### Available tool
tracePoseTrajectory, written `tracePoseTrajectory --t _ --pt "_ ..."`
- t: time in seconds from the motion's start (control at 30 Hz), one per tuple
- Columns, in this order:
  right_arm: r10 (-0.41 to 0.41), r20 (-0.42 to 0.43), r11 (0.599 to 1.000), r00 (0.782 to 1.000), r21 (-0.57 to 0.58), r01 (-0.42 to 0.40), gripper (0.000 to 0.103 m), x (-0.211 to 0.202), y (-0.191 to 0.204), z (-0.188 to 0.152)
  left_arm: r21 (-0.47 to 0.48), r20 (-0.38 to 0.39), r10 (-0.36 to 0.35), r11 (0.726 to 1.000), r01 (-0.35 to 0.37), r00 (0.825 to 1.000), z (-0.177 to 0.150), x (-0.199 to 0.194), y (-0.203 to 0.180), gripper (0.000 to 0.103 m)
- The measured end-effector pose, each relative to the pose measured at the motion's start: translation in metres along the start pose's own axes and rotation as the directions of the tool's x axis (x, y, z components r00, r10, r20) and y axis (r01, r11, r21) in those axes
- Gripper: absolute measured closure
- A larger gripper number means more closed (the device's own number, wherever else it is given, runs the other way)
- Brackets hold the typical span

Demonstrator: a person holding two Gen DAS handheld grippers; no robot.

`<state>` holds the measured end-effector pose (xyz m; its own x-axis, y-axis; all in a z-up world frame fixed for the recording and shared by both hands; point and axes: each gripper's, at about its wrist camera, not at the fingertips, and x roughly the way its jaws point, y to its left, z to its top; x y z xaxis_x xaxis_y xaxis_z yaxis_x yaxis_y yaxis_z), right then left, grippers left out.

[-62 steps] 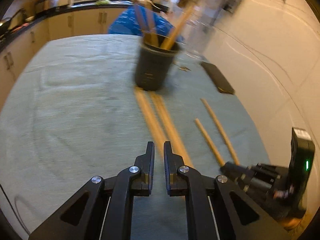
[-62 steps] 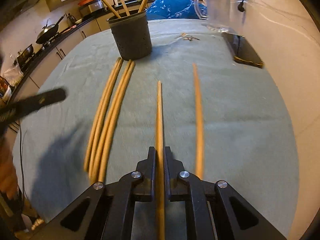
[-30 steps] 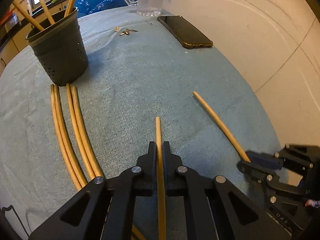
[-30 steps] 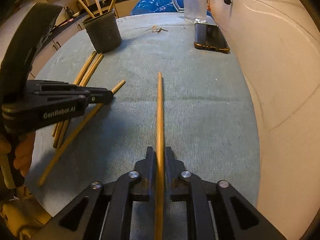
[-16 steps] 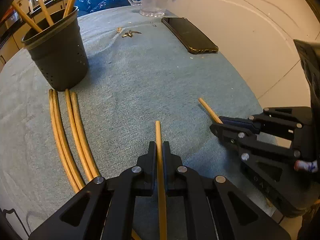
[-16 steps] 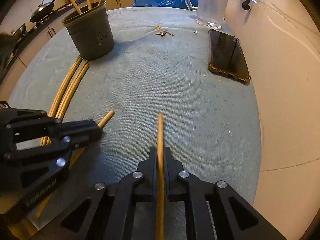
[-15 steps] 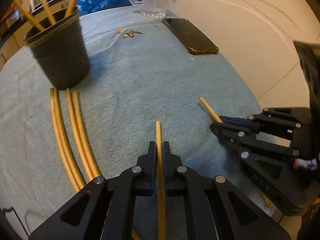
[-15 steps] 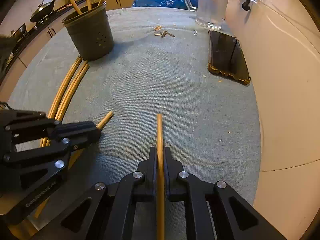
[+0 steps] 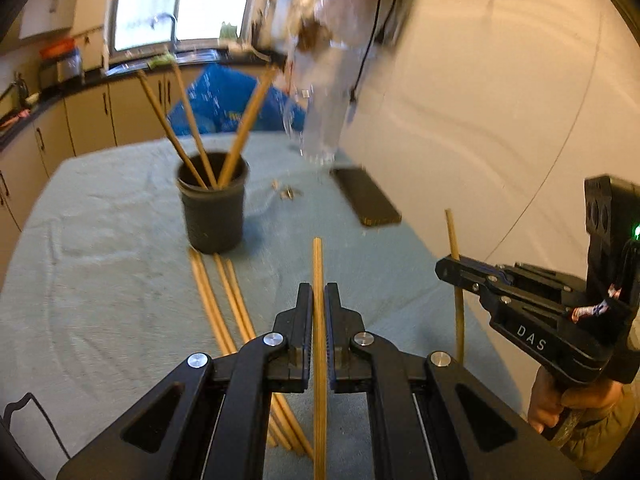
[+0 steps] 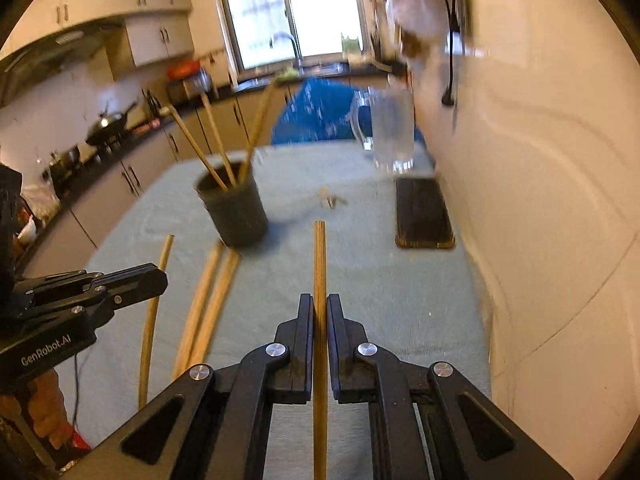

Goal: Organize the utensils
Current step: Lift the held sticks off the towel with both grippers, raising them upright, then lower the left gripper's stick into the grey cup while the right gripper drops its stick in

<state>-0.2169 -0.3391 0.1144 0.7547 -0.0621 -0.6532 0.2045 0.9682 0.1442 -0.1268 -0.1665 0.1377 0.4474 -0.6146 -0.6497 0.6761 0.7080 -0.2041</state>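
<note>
My left gripper (image 9: 318, 292) is shut on a wooden chopstick (image 9: 318, 268) that sticks out forward, lifted off the teal cloth. My right gripper (image 10: 319, 300) is shut on another chopstick (image 10: 319, 264), also raised. Each gripper shows in the other's view: the right gripper (image 9: 452, 270) with its chopstick (image 9: 454, 232) at the right, the left gripper (image 10: 156, 278) with its chopstick (image 10: 162, 256) at the left. A dark holder cup (image 9: 212, 204) (image 10: 234, 210) stands ahead with three chopsticks in it. Several loose chopsticks (image 9: 218, 296) (image 10: 208, 304) lie on the cloth before the cup.
A black phone (image 9: 366, 202) (image 10: 422, 214) lies on the cloth by the wall (image 10: 540, 200) on the right. A clear jug (image 10: 390, 132) stands behind it, small keys (image 10: 330, 200) between cup and phone. Kitchen counters run along the left and back. A hand (image 9: 560, 404) holds the right gripper.
Both grippers have risen and tilted up with their chopsticks, lifting them off the cloth. The views now show the cup from farther back, the window and the cabinets.
</note>
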Motion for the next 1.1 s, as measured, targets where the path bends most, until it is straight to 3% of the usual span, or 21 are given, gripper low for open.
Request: tracePoseTrajectory --t 0.37,0.6,0.9,1.1 --pt "0.046 0.102 0.998 0.994 -0.036 -0.043 0.097 -0.039 0.040 -0.012 -0.001 0.183 0.009 1.000 -0.009 0.983 -0.012 -0.080 0.004 0.098" --pt "0.072 0.147 0.997 0.987 -0.049 -0.066 0.097 -0.052 0.050 -0.013 -0.018 0.245 0.002 1.000 0.002 0.970 -0.014 -0.110 0.011 0.098" --pt "0.088 0.203 0.996 0.975 -0.011 -0.088 0.097 -0.054 0.051 0.006 -0.057 0.301 0.010 0.998 0.007 0.953 0.014 -0.134 0.032 0.098" --pt "0.119 0.278 0.991 0.953 0.023 -0.131 0.097 -0.045 0.054 0.050 -0.062 0.343 0.066 0.997 -0.048 0.937 0.056 -0.137 0.045 0.098"
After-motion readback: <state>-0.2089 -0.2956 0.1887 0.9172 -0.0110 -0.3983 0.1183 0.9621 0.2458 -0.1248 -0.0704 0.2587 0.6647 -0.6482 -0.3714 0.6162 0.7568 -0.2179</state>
